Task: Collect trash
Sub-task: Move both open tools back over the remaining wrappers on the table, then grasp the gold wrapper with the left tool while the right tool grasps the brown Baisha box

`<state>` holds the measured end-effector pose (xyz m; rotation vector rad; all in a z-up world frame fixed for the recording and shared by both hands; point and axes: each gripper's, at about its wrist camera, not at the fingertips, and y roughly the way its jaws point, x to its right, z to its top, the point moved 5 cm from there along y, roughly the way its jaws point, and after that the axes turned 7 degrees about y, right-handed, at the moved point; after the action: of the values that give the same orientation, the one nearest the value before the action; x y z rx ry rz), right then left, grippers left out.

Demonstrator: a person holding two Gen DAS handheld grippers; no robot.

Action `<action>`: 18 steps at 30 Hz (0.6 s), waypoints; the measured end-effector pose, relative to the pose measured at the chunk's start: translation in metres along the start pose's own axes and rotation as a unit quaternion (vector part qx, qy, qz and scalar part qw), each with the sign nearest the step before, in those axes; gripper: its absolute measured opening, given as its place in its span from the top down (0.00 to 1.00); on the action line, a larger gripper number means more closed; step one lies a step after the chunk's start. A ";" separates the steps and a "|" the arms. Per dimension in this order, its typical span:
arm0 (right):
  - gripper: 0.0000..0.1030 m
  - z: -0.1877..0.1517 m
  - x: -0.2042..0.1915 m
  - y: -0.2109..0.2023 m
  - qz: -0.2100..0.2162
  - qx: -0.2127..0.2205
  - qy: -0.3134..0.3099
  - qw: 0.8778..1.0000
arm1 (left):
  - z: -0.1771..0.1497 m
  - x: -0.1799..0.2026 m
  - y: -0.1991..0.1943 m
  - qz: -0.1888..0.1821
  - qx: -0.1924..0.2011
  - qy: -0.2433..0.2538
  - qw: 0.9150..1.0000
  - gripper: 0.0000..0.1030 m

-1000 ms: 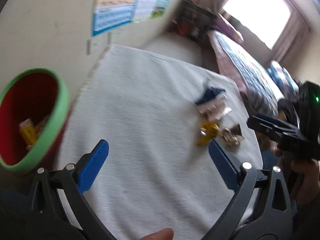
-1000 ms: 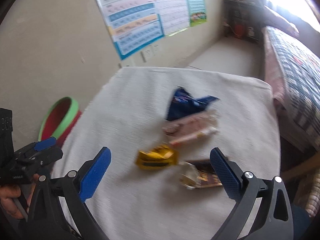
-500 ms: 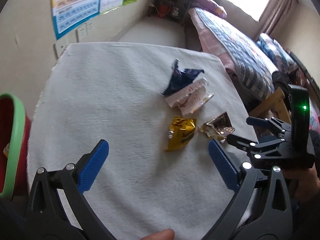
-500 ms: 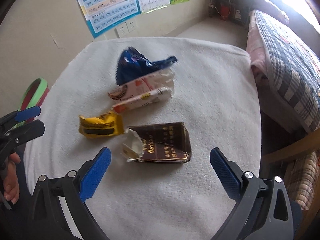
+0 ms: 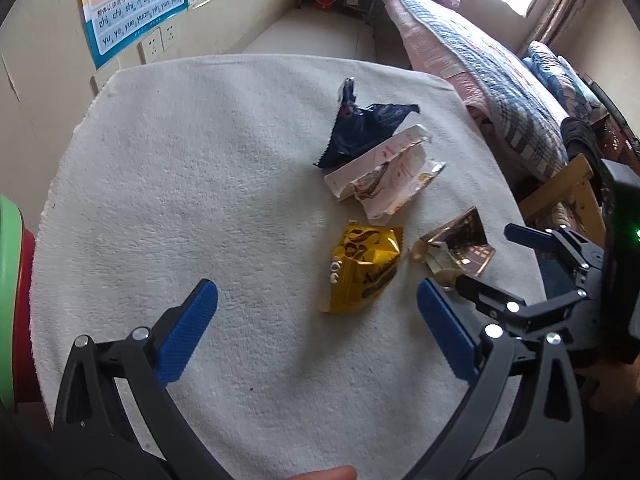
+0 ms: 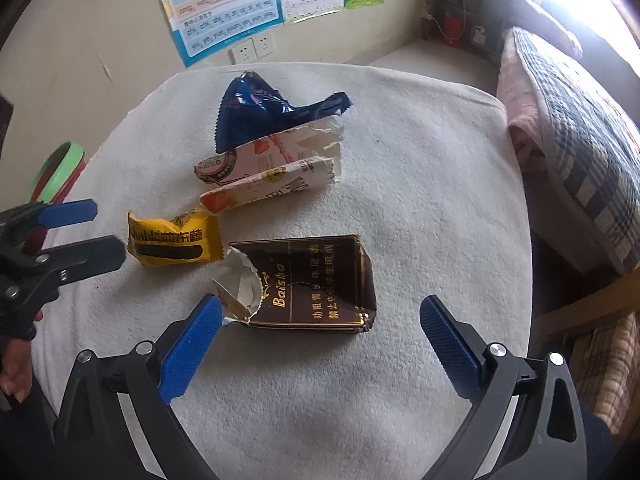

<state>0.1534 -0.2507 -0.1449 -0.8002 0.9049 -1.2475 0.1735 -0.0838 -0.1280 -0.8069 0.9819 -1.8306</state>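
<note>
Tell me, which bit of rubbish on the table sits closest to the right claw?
The torn brown cigarette pack, lying right before the open right claw. The yellow wrapper, white strawberry wrapper and dark blue wrapper lie farther away.

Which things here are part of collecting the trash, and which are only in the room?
For the job:
yellow wrapper
brown pack
pink wrapper
blue wrapper
bin
left claw, open
right claw, open

Only in the room:
poster
sockets
bed
white cloth
</note>
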 end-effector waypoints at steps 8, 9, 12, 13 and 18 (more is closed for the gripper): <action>0.08 -0.001 -0.005 0.007 -0.007 0.001 -0.024 1.000 | 0.002 0.011 0.017 0.002 -0.012 0.022 1.000 0.05; 0.08 -0.001 -0.005 0.007 -0.006 0.001 -0.024 1.000 | 0.003 0.013 0.018 0.003 -0.012 0.025 1.000 0.05; 0.14 -0.001 -0.004 0.008 -0.010 0.001 -0.025 1.000 | 0.005 0.017 0.022 0.005 -0.009 0.033 0.999 0.08; 0.15 -0.002 -0.004 0.008 -0.007 -0.002 -0.023 1.000 | 0.006 0.018 0.023 0.005 -0.009 0.035 0.999 0.09; 0.22 -0.003 -0.004 0.008 0.000 -0.003 -0.022 1.000 | 0.004 0.021 0.032 -0.003 -0.024 0.039 0.999 0.36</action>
<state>0.1538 -0.2461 -0.1523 -0.8296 0.8731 -1.2228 0.1816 -0.1137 -0.1512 -0.7735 1.0787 -1.8615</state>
